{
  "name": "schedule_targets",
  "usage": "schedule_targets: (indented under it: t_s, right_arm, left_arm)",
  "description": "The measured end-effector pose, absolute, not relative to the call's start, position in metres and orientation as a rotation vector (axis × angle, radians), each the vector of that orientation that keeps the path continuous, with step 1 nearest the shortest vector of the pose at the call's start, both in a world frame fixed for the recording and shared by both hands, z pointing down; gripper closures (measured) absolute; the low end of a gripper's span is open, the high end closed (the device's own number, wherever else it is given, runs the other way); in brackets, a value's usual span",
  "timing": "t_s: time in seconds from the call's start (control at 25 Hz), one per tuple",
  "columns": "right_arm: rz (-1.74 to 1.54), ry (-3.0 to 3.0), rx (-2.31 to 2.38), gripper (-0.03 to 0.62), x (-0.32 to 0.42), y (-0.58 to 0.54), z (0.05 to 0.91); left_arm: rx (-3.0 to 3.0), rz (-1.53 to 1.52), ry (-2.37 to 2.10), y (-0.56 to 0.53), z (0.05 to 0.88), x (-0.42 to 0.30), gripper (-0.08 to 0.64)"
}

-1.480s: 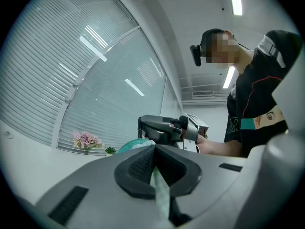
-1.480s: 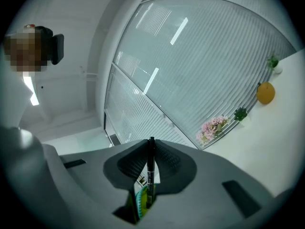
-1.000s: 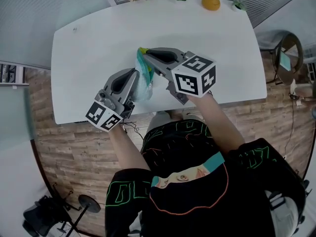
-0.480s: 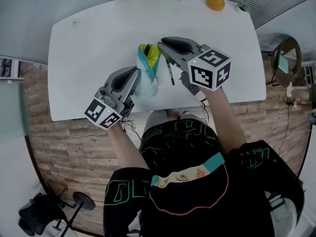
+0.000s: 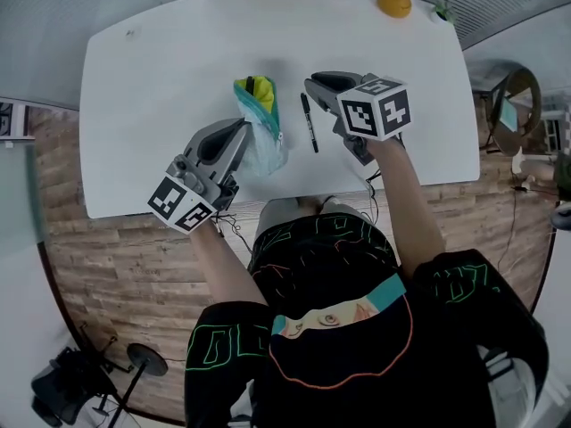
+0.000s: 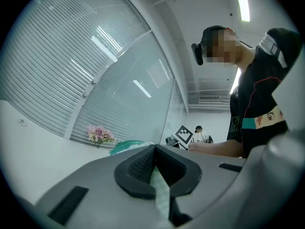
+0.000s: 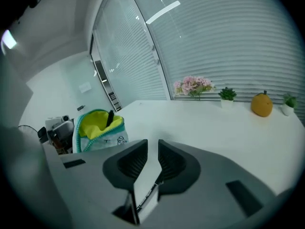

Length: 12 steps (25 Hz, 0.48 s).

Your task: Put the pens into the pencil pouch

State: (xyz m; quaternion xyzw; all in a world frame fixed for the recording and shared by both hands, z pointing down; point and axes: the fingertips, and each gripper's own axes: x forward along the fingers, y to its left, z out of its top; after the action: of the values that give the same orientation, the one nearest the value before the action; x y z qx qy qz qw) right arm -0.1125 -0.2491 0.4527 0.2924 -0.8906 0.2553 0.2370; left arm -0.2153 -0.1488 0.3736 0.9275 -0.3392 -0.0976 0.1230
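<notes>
**A:** Looking at the left gripper (image 5: 243, 132), what do its jaws hold?

**B:** They are closed on the side of the pouch (image 5: 264, 139). In the left gripper view (image 6: 153, 149), a strip of pale fabric is pinched between the pads. The pouch stands mouth up, yellow lining showing, near the table's (image 5: 152, 87) near edge and about midway along it.

**A:** And the pens?

**B:** One pen (image 5: 250, 85) sticks out of the pouch mouth. A black pen (image 5: 309, 123) lies flat on the table just right of the pouch, between it and the right gripper (image 5: 316, 84). It is outside both pairs of jaws.

**A:** The state of the right gripper?

**B:** Its jaws stand narrowly apart, gripping nothing. In its own view (image 7: 152, 149) the pouch (image 7: 97, 130) is off to the left. The gripper tilts down toward the table. An orange fruit (image 5: 393, 3) sits at the far edge.
</notes>
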Motion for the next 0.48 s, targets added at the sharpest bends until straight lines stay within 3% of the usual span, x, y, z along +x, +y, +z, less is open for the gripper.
schedule_targets:
  t_s: [0.48]
  right_arm:
    - [0.776, -2.101, 0.649, 0.460, -0.114, -0.258, 0.544]
  left_arm:
    - [2.702, -0.205, -0.915, -0.153, 0.391, -0.217, 0.560]
